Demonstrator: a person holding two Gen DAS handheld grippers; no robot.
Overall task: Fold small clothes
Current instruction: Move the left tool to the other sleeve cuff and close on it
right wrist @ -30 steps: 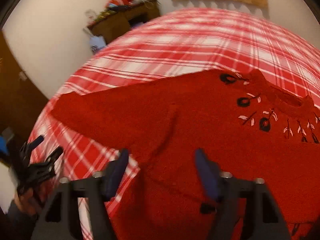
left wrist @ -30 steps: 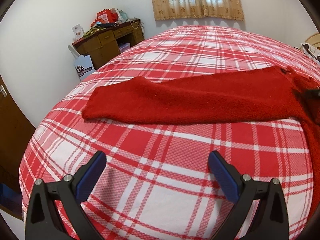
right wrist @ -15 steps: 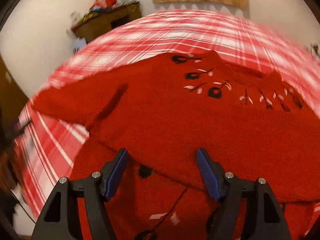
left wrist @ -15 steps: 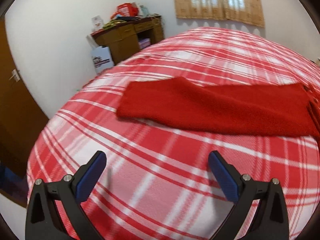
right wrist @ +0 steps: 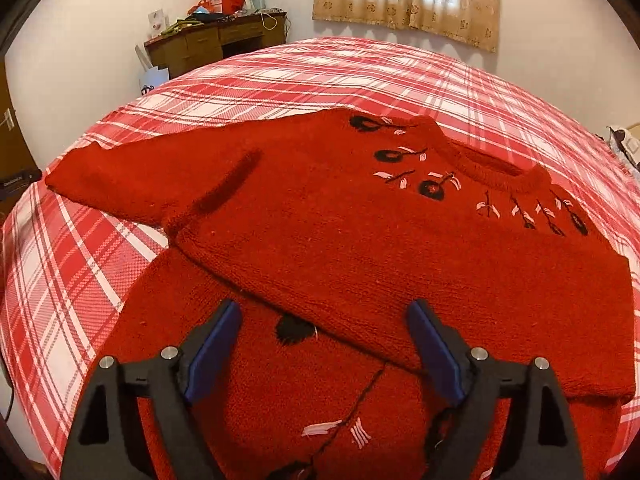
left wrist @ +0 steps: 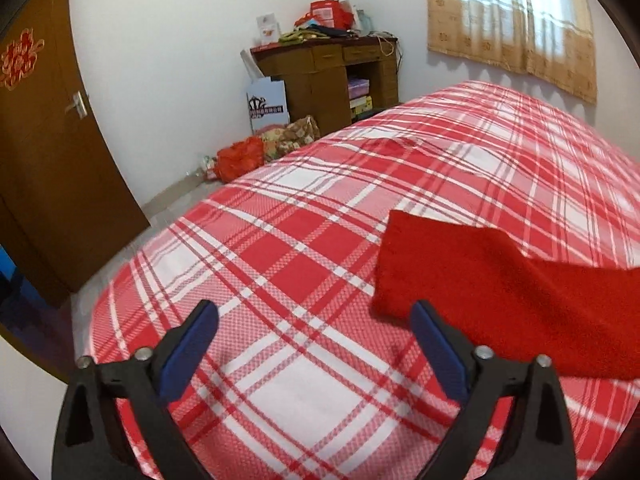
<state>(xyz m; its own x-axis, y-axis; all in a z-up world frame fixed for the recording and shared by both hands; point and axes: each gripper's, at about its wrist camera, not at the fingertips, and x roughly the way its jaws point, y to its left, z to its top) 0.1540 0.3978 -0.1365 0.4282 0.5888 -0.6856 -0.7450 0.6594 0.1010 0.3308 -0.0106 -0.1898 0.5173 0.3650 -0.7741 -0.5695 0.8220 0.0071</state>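
A red knitted sweater [right wrist: 340, 232] with black and white embroidery lies on the plaid bed, its upper part folded down over the lower part. My right gripper [right wrist: 324, 308] hovers just over that folded edge. Its jaws are opening, the fold lies under the gap, and the pads do not press on it. One sleeve [right wrist: 132, 176] stretches out to the left. In the left wrist view the sleeve's cuff end [left wrist: 500, 292] lies at the right, just beyond the right fingertip. My left gripper [left wrist: 314, 312] is wide and closing a little, with only bedsheet beneath.
The red-and-white plaid bed [left wrist: 320, 240] fills both views. Its left edge drops to the floor, where bags [left wrist: 240, 162] lie by the wall. A cluttered wooden desk [left wrist: 320, 72] stands in the far corner, a brown door [left wrist: 48, 160] at the left.
The left view has swung leftward, so the sleeve now sits at its right with the cuff near the right finger. The right jaws have widened and sunk closer to the sweater's fold.
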